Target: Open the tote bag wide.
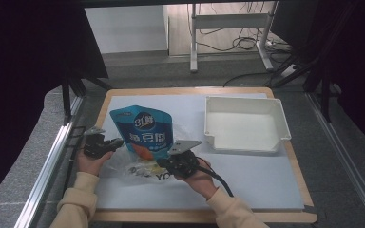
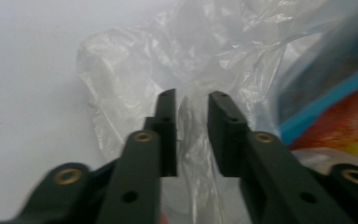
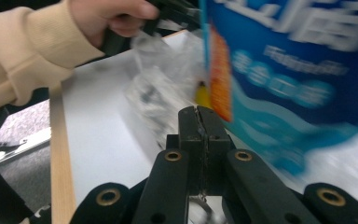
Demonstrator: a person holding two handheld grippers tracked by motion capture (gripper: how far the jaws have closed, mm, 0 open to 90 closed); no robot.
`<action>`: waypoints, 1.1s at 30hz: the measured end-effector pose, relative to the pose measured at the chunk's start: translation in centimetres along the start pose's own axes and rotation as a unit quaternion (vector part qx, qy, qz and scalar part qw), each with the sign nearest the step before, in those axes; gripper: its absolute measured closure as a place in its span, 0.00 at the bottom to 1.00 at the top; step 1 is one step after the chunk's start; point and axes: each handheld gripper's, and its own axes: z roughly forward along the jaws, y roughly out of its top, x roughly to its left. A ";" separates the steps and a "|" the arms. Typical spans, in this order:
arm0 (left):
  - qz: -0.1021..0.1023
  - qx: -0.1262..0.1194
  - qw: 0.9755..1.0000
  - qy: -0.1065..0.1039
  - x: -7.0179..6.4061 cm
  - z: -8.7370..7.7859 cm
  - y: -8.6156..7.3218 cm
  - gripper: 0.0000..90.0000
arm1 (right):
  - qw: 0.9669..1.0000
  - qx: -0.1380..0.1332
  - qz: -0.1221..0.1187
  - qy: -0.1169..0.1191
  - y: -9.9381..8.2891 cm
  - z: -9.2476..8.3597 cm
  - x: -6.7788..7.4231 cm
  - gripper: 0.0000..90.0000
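A person sits at the near side of the desk [image 1: 247,185] with a gripper in each hand. A clear plastic bag [image 1: 123,164] lies crumpled on the white sheet that covers the desk, near the person and toward the left. A blue snack pouch [image 1: 142,130] stands up out of the bag, with its bottom down in the plastic.

The left gripper [image 1: 116,142] is at the left edge of the bag. In the left gripper view its jaws are a little apart, and a thin fold of the clear plastic bag [image 2: 186,70] stands in the gap between them. The plastic seems to brush the left jaw, but the jaws do not squeeze it. The blue pouch [image 2: 326,88] is off to the right of these jaws, behind the plastic.

The right gripper [image 1: 164,164] is at the near right side of the bag, just below the pouch. In the right gripper view its jaws are pressed tight together. I cannot tell if any plastic is caught in them. The blue pouch [image 3: 289,60] is big and blurry just past the tips, up and to the right. The crumpled bag [image 3: 163,93] lies beyond the tips to the left. The person's other hand [image 3: 109,16] is farther off.

A white tray [image 1: 278,118] sits on the far right of the desk, well apart from the bag.
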 end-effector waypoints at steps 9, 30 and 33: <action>0.004 -0.038 0.999 -0.007 0.3 -2.8 0.1 0.43 | 0.999 -0.010 0.024 -0.023 -0.9 -2.4 -1.8 0.99; 0.058 -0.072 0.996 0.004 -2.4 -7.5 0.3 0.16 | 0.997 -0.023 0.048 -0.063 -2.2 -6.1 -4.4 0.92; 0.065 -0.072 0.995 0.000 -3.3 -8.2 0.2 0.17 | 0.996 -0.027 0.054 -0.069 -2.2 -6.6 -5.0 0.88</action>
